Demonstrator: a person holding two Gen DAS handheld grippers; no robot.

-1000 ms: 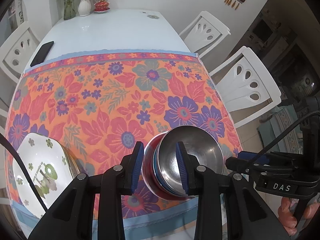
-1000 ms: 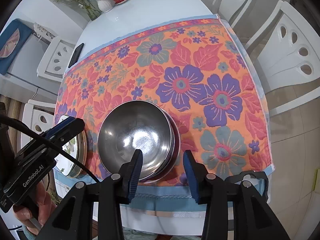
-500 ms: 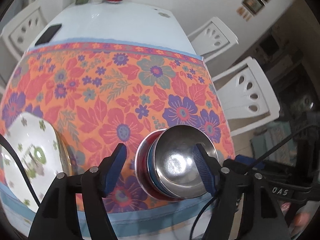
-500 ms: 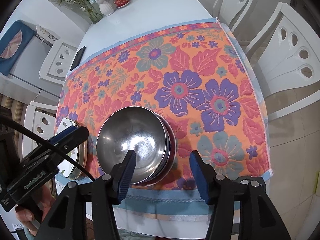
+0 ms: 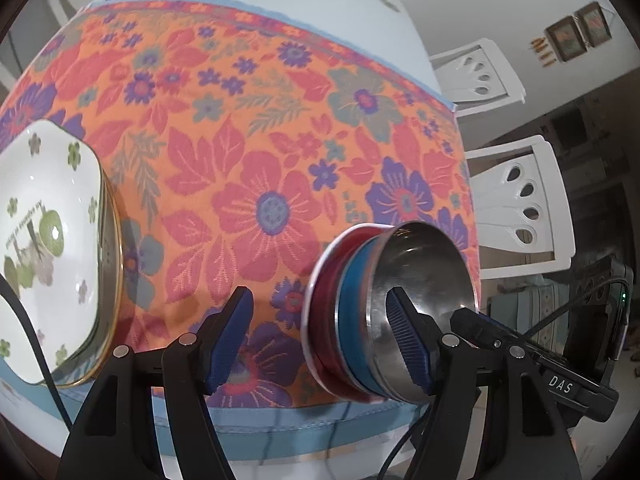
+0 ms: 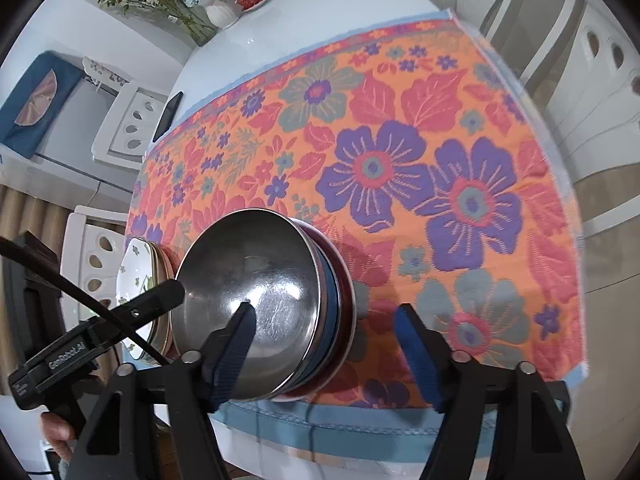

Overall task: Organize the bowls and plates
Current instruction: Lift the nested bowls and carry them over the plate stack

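At the near edge of the floral tablecloth [image 6: 460,128] the steel bowl [image 6: 256,288] sits nested in a blue bowl [image 5: 352,320] and a red bowl [image 5: 324,304], forming one stack. To its left, the white flowered plate [image 5: 44,240] lies on top of a gold-rimmed plate [image 5: 112,280], likewise near the edge; bowls with bowls and plates with plates, which looks like the sorting the task wants. The left gripper [image 5: 316,336] stands well open and holds nothing: its right finger reaches over the steel rim while the other hangs over bare cloth left of the stack. The right gripper [image 6: 324,344] is opening, also empty, one finger in front of the steel bowl's inside, the other clear to the right. Both jaws straddle the rim without pressing, so the stack appears to rest on its own.
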